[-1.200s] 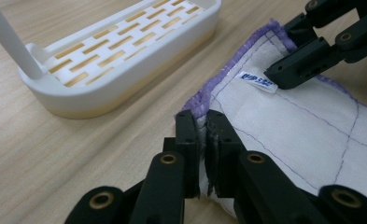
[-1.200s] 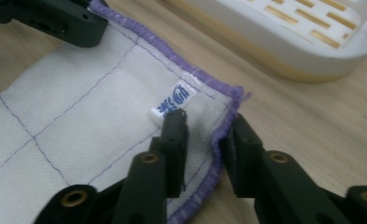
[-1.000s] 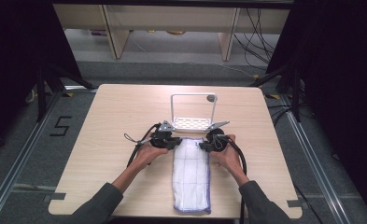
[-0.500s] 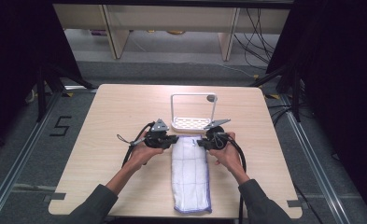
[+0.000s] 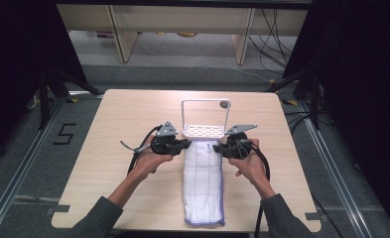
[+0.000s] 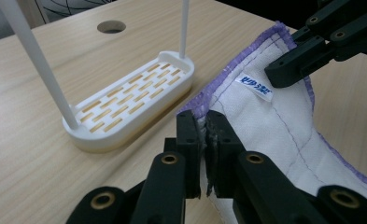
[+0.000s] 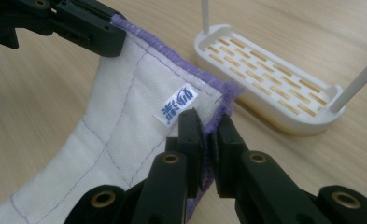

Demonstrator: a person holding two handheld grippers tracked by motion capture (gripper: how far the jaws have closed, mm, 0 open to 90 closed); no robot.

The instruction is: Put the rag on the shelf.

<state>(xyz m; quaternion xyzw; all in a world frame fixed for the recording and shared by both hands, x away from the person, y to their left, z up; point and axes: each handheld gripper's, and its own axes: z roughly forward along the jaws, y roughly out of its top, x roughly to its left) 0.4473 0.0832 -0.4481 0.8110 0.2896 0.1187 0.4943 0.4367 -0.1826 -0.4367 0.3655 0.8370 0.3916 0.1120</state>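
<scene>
A white cloth [image 5: 203,181] with purple stitched edges lies lengthwise on the wooden table [image 5: 113,114], its far end lifted. My left gripper [image 5: 186,144] is shut on the cloth's far left corner [image 6: 197,119]. My right gripper [image 5: 220,149] is shut on the far right corner [image 7: 216,123], beside a small blue-printed label [image 7: 177,108]. Just beyond the cloth stands a white rack [image 5: 205,130] with a slotted base [image 6: 134,95] and a thin arched frame [image 5: 206,101]. The rack's base [image 7: 265,58] lies close to both corners.
A round hole [image 5: 224,104] sits in the table behind the rack. Bare wood lies to the left and right of the cloth. Cables [image 5: 138,153] trail from both grippers toward the person's forearms. Dark floor and shelving legs surround the table.
Both grippers have lifted the cloth's far end and carried it toward the rack. The cloth's near end has slid away from the table's front edge.
</scene>
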